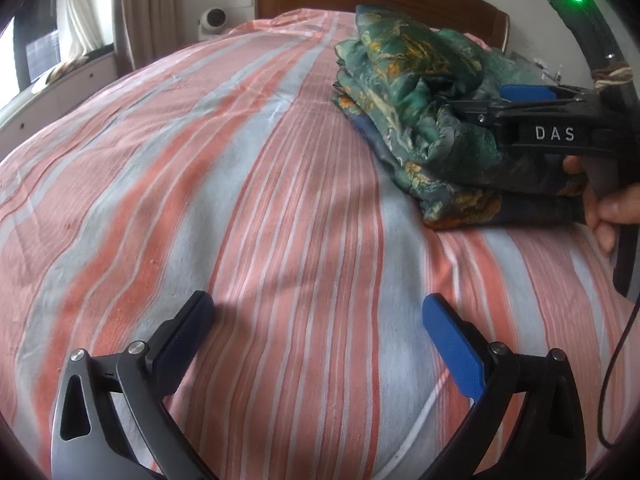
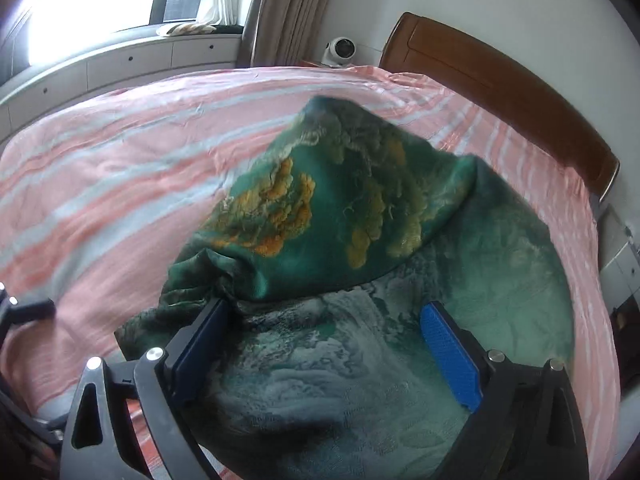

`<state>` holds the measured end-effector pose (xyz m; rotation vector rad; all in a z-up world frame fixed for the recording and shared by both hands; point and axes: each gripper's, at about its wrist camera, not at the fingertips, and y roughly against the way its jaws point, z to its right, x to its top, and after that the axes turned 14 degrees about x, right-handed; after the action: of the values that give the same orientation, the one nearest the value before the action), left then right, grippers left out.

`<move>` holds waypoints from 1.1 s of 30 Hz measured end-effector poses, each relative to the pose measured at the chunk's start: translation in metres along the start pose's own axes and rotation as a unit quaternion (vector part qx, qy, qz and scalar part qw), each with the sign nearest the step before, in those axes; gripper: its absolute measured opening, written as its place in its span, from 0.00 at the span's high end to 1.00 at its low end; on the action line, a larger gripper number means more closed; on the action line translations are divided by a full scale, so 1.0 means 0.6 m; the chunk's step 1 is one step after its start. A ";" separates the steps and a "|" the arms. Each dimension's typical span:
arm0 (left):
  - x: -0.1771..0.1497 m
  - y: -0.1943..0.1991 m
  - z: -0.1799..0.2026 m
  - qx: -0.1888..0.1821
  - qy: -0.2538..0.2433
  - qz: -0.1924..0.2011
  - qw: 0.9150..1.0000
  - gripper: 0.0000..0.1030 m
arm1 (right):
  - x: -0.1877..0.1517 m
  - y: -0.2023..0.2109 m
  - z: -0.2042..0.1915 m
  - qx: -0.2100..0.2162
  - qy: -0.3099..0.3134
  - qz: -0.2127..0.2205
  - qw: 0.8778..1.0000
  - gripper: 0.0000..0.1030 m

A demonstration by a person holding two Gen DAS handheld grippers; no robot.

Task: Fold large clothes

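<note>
A green garment with orange and pale print lies folded in a thick bundle on the striped bed, at the right in the left wrist view. It fills the right wrist view, its top layer bunched up. My left gripper is open and empty over bare bedsheet, well left of the bundle. My right gripper is open, its fingers spread over the garment's near edge; it also shows from the side in the left wrist view, resting on the bundle's top.
The bed has a pink and grey striped sheet and a brown wooden headboard. A small white fan stands beside the bed. A windowsill with drawers and curtains run along the far side.
</note>
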<state>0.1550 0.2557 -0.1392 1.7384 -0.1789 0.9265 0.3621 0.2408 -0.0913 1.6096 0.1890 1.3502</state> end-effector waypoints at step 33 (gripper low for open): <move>-0.005 0.004 0.011 0.019 -0.009 -0.001 1.000 0.00 | -0.452 0.292 0.075 -0.059 -0.308 -0.074 0.947 0.00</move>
<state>0.1551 0.2481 -0.1402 1.7831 -0.1731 0.9184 0.2209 -0.0495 -0.1364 1.7939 -0.1445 0.6820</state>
